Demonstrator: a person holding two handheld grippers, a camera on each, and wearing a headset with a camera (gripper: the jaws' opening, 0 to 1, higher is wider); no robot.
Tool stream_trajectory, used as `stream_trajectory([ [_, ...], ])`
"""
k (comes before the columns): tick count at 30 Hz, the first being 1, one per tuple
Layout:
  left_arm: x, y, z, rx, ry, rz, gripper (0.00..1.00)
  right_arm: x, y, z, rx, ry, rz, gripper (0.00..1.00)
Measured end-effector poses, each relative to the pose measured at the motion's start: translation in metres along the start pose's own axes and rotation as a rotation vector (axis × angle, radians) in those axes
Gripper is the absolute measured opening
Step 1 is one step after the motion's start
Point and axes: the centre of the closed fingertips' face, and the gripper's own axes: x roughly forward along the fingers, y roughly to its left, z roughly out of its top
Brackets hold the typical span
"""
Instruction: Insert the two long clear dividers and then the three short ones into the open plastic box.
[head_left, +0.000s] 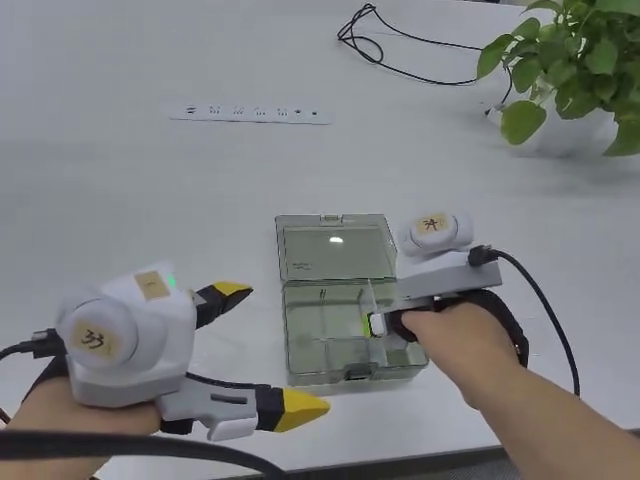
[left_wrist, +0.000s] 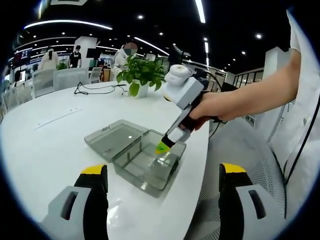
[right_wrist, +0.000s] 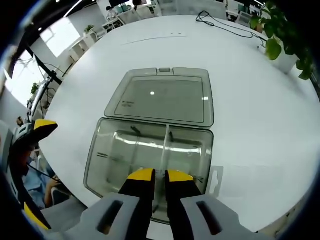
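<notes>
The clear plastic box (head_left: 292, 345) lies open on the white table, its lid (head_left: 335, 250) folded flat on the far side. My right gripper (head_left: 372, 325) reaches down into the box's right half. In the right gripper view its yellow-tipped jaws (right_wrist: 160, 175) are shut on a clear divider (right_wrist: 165, 147) that stands upright across the box (right_wrist: 97, 160). A thin clear strip (right_wrist: 140, 143) seems to run along the box's length. My left gripper (head_left: 268, 348) hovers open and holding nothing, left of the box near the table's front edge. The left gripper view shows the box (left_wrist: 135, 172) ahead and the right gripper (left_wrist: 162, 147) dipping into it.
A clear flat piece (right_wrist: 215, 181) lies on the table right of the box. Farther back are a white power strip (head_left: 250, 112), a looped black cable (head_left: 400, 45) and a potted plant (head_left: 570, 60). The table's front edge runs just below the box.
</notes>
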Motion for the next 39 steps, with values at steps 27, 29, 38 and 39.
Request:
stream_trajectory([
  [27, -0.015, 0.022, -0.009, -0.058, 0.062, 0.189, 0.92, -0.053, 0.002, 0.035, -0.134, -0.189, 0.28, 0.3],
  [29, -0.017, 0.025, -0.011, -0.066, 0.07, 0.205, 0.92, -0.059, 0.001, 0.037, -0.166, -0.201, 0.3, 0.33],
  [38, -0.019, 0.039, -0.017, -0.096, 0.109, 0.267, 0.91, -0.083, 0.002, 0.036, -0.269, -0.264, 0.385, 0.47],
  [39, -0.019, 0.04, -0.018, -0.101, 0.113, 0.273, 0.9, -0.086, 0.002, 0.032, -0.293, -0.26, 0.402, 0.5],
])
